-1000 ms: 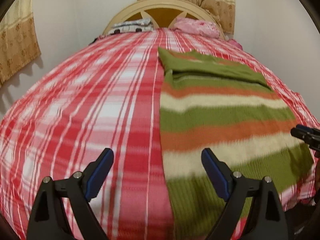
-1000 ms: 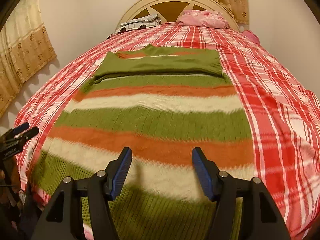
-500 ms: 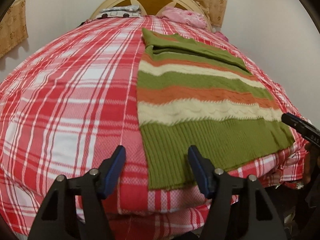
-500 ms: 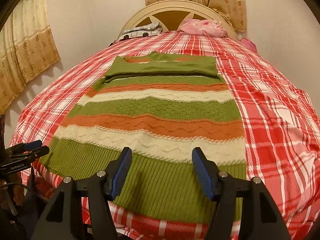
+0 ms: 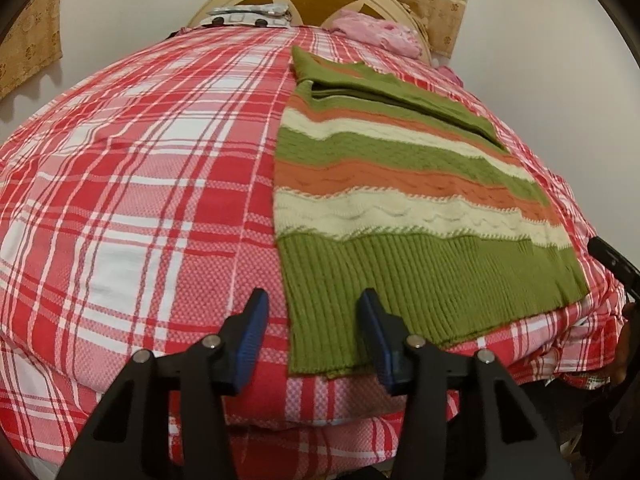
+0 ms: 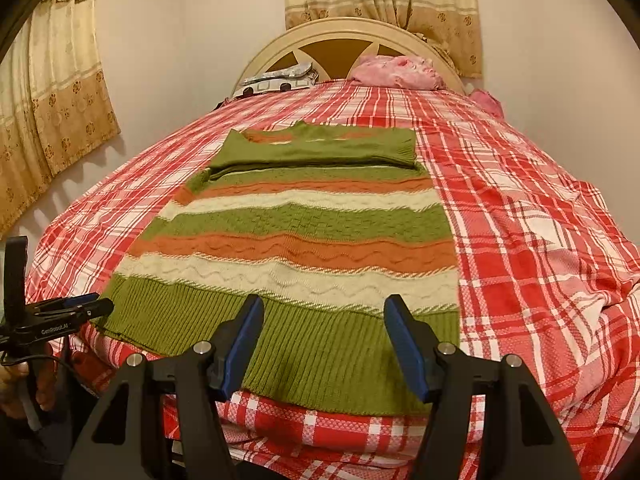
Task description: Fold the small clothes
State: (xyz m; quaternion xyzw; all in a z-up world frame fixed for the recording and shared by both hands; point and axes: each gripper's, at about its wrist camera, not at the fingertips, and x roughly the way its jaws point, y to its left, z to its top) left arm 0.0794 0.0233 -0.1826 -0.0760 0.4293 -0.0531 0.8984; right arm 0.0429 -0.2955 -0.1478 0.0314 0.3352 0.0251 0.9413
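Jaws on both tools stand wide apart and grip nothing: the left gripper (image 5: 312, 336) hovers at the foot of the bed with its blue pads (image 5: 251, 334) spread, and the near left corner of the striped sweater (image 5: 400, 216) lies between them, its side edge running forward from the gap; whether a pad touches the knit cannot be told. The right gripper (image 6: 324, 344) is likewise released, its pads (image 6: 404, 346) open over the green ribbed hem near the sweater's (image 6: 304, 248) right corner, close above it, contact unclear. Beyond the jaws the sweater lies flat on the red plaid bedspread (image 5: 132, 184), hem nearest, then cream, orange and green bands, with a green sleeve folded across the far end. Farther still sit a pink pillow (image 6: 396, 72), a grey patterned pillow (image 6: 276, 80) and the arched cream headboard (image 6: 340, 32), with beige curtains (image 6: 384, 0) behind. The right wrist view alone shows the left tool from the side at its left edge (image 6: 60, 312), held in a hand, plus a side curtain (image 6: 48, 100); the left wrist view alone shows the broad bare spread left of the jaws and a dark tip of the right tool at its right edge (image 5: 612, 256)
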